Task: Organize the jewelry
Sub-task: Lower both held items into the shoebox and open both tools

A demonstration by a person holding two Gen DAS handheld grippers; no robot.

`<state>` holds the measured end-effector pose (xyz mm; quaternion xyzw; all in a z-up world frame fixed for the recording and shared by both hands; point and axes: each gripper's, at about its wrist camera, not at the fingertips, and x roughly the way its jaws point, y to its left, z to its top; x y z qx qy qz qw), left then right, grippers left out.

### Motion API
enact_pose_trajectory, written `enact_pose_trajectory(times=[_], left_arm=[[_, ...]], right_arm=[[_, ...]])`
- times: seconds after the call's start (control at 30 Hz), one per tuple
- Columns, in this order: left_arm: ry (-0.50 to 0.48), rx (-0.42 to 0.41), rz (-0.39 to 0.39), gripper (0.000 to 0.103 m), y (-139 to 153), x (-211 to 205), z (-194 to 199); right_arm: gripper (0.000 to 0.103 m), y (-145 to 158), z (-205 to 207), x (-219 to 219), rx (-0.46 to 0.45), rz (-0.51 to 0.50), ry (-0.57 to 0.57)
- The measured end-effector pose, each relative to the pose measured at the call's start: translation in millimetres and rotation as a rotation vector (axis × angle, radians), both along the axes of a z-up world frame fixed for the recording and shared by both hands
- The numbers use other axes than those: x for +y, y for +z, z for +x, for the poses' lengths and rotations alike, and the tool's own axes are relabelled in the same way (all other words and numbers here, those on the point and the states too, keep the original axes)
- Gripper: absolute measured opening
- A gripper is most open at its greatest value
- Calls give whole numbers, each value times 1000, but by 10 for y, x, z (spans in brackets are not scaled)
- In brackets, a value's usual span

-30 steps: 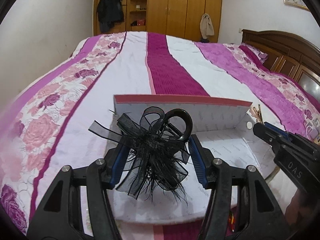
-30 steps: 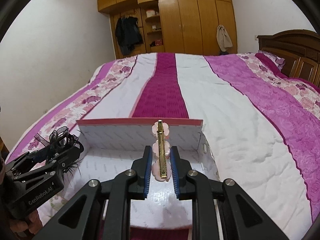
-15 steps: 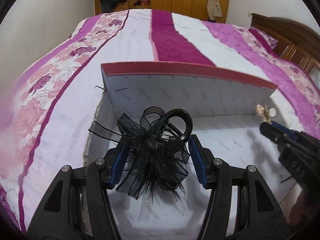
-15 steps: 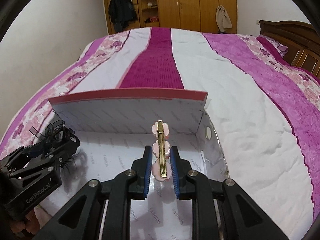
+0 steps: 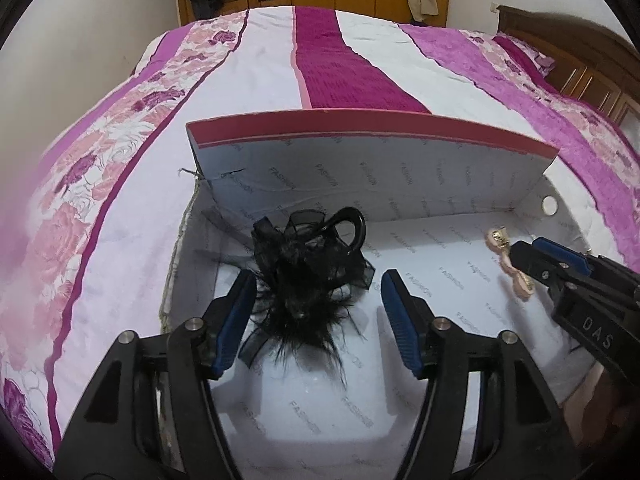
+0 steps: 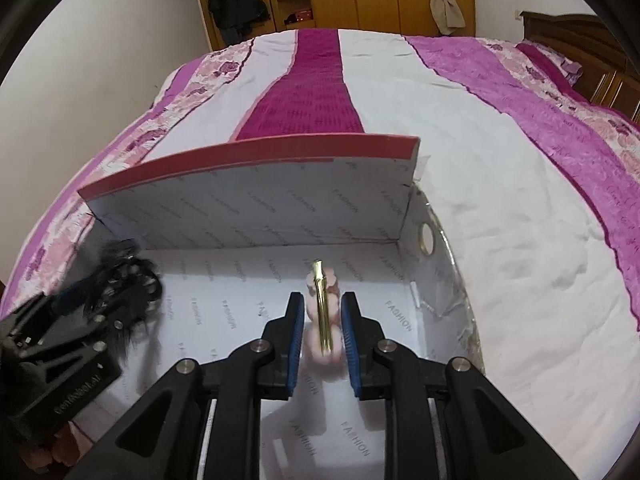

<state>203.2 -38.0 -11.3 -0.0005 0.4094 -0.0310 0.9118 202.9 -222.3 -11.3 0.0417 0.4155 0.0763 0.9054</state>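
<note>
Our left claw (image 5: 318, 310) is spread apart, black feather hair clip (image 5: 310, 276) loose between the pads over the box (image 5: 372, 136) floor. Right claw (image 6: 322, 322) looks barely clamped on the pink-gold clip (image 6: 323, 312); lower it before parting, clear of the feathers.

black hair clip (image 5: 308, 268) | pink-gold barrette (image 6: 322, 312) | white box (image 5: 400, 184)

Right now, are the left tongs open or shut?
Open. In the left wrist view the left tongs stand wide apart, and the black hair clip lies between them inside the white box, touching neither blue pad.
</note>
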Motion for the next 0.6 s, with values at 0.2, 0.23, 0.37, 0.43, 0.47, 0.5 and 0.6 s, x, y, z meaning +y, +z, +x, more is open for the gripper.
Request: enact_pose_trajectory(times=[0.2,0.23,0.37,0.43,0.47,0.5,0.6], left_arm=[[16,-10,-43,63,135,77,-113],[15,-12,-48,63,166,86,-139],[9,-33,-50,63,313,113,-282],[3,-51,-59,63,404,132,-377],[1,-58,-60,63,435,145,-410],[-1,-63,-60,63,471,157,-449],[-3,-77,-63,63,574,194,-593]], right_arm=[[47,174,-129,-5,-47,45,11],[48,202,-157,-1,-54,49,15],[48,362,-299,4,-84,63,22],[48,458,-399,9,-103,73,27],[48,513,-461,13,-113,74,31],[49,557,-509,14,-120,74,34],[49,662,-661,17,-134,78,44]])
